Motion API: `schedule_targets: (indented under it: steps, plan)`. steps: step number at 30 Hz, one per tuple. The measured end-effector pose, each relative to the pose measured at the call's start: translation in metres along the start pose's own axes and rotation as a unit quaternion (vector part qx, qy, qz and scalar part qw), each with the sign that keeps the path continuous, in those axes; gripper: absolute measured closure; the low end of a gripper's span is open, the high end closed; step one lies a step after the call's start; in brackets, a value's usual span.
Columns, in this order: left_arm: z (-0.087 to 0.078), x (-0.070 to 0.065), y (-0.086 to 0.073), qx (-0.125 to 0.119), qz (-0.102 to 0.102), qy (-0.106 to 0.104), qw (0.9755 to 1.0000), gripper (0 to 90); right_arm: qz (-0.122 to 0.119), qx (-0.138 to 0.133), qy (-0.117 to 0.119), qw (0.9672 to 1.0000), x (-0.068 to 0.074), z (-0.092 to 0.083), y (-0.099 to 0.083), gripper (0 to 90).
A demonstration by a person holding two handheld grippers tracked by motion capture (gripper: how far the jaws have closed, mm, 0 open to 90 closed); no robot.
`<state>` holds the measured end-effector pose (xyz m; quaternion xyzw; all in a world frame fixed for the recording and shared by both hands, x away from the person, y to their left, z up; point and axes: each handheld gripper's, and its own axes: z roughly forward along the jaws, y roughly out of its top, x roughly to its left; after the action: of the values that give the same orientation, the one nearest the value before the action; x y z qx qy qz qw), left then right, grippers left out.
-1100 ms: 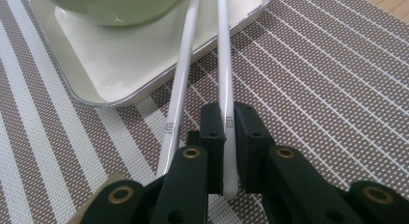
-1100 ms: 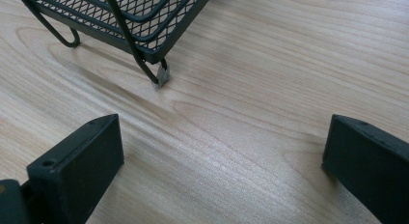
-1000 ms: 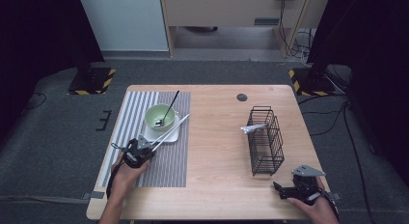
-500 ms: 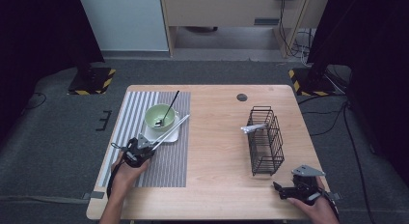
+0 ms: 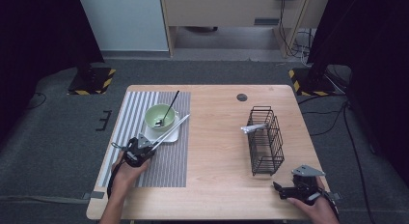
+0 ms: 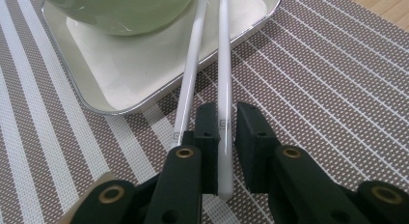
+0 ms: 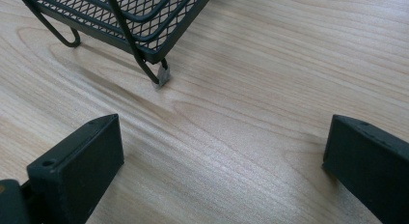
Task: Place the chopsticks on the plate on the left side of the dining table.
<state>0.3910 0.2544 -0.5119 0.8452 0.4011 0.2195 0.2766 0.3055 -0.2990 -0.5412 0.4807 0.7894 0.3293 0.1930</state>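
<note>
Two white chopsticks [image 5: 169, 130] lean from the striped placemat [image 5: 169, 161] onto a small white tray [image 5: 166, 135] that carries a green bowl [image 5: 159, 117]. My left gripper [image 5: 144, 149] lies low on the mat at their near ends. In the left gripper view one chopstick [image 6: 224, 89] runs between the jaws [image 6: 224, 132]; it touches the left pad and a thin gap shows at the right pad, the jaws having just eased apart. The second chopstick [image 6: 190, 84] passes outside the left jaw. My right gripper [image 5: 279, 189] rests open at the table's near right corner, nothing between its jaws [image 7: 222, 156].
A black-handled spoon [image 5: 170, 104] stands in the bowl. A black wire basket [image 5: 264, 139] stands at the right with a silver utensil [image 5: 253, 128] sticking out of its left side; its near foot [image 7: 161, 78] is just ahead of the right gripper. A dark round grommet [image 5: 241, 97] sits near the far edge.
</note>
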Motion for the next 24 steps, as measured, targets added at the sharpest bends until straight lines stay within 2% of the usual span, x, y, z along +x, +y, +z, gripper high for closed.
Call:
schedule_targets:
  steps: [4, 8, 11, 13, 17, 22, 24]
  plan:
    - [-0.004, 0.000, 0.001, -0.010, -0.005, 0.004, 0.9999, 74.2, 0.000, 0.000, 0.000, 1.0000, 0.000, 0.000, 0.000, 0.5]
    - [-0.018, 0.001, 0.005, -0.041, -0.014, 0.010, 0.9990, 68.9, 0.000, 0.000, 0.000, 1.0000, 0.000, 0.000, 0.000, 0.5]
    - [-0.030, 0.005, 0.008, -0.072, -0.036, 0.027, 0.9964, 60.3, 0.000, 0.000, 0.001, 1.0000, 0.000, 0.000, 0.000, 0.6]
    - [-0.033, 0.008, 0.008, -0.081, -0.052, 0.033, 0.9948, 53.6, 0.000, 0.000, 0.001, 1.0000, 0.000, 0.000, 0.000, 0.5]
    - [-0.029, 0.011, 0.001, -0.068, -0.071, 0.037, 0.9945, 43.1, 0.000, 0.000, 0.000, 1.0000, 0.000, 0.000, 0.000, 0.5]
    - [-0.023, 0.011, -0.005, -0.055, -0.079, 0.032, 0.9948, 35.8, 0.000, 0.000, 0.001, 1.0000, 0.000, 0.000, 0.000, 0.6]
    - [-0.021, 0.010, -0.005, -0.051, -0.077, 0.033, 0.9952, 32.7, -0.001, 0.001, 0.001, 1.0000, 0.000, 0.000, 0.000, 0.6]
